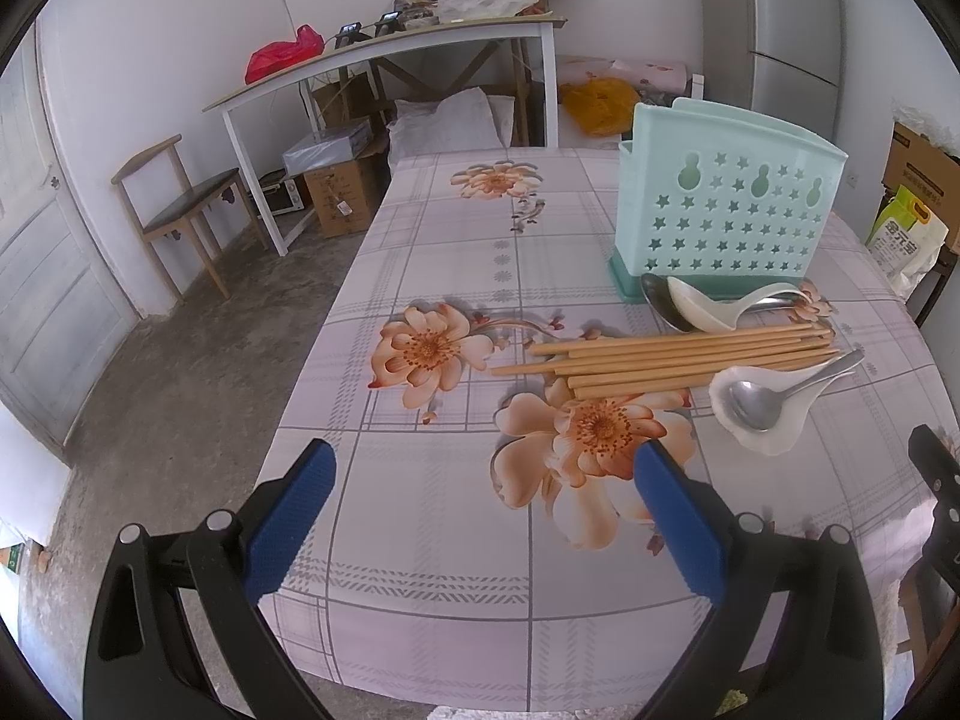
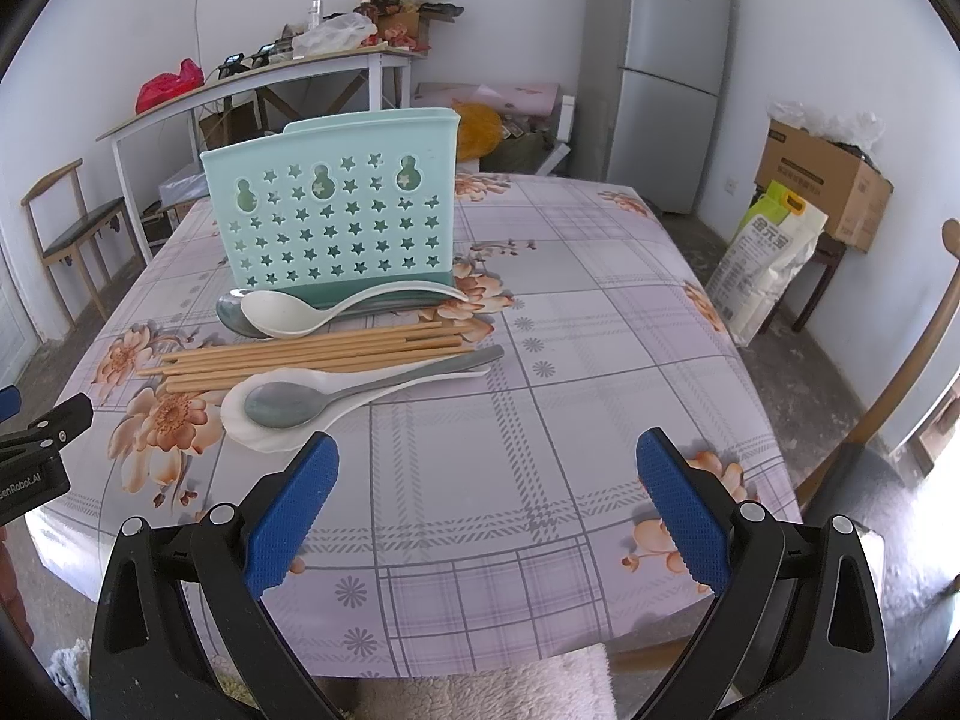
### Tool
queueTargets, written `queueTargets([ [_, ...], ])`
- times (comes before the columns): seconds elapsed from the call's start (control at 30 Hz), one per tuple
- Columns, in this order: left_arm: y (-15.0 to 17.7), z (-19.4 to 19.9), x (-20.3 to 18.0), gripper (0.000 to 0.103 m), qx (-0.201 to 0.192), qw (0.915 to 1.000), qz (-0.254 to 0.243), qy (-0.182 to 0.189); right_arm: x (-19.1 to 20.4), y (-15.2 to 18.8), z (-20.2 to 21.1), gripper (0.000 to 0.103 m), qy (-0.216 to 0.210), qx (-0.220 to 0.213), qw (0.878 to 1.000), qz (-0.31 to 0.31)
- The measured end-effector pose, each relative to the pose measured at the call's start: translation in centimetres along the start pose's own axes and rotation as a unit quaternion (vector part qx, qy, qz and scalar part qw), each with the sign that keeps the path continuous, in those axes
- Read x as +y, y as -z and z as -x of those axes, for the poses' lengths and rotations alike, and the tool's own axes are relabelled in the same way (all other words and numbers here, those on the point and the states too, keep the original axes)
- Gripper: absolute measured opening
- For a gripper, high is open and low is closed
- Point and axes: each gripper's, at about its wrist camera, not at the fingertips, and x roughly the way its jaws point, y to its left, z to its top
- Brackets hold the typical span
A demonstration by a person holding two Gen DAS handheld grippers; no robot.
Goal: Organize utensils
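Both hand-held grippers hover wide open, empty: left (image 1: 483, 468), right (image 2: 487, 459).
Nothing sorted yet: chopsticks (image 2: 312, 354) and spoons (image 2: 336, 396) lie before the green holder (image 2: 336, 216) on the table (image 2: 600, 330); next, grip one.

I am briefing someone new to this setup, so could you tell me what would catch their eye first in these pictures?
The mint-green utensil holder with star cutouts stands upright mid-table, nothing visible in it. Just in front lie the loose utensils: a bundle of wooden chopsticks flat on the floral tablecloth, a white spoon over a metal one behind the bundle, and a metal spoon nested in a white one nearest the camera. Both the left gripper and right gripper hover open, empty.
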Motion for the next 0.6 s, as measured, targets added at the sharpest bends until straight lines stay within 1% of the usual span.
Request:
queueTargets([
  [0.6,0.36,-0.16,0.07,0.097,0.005,1.0,0.0,-0.003,-0.05,-0.01,0.0,0.095,0.0,0.0,1.0,0.0],
])
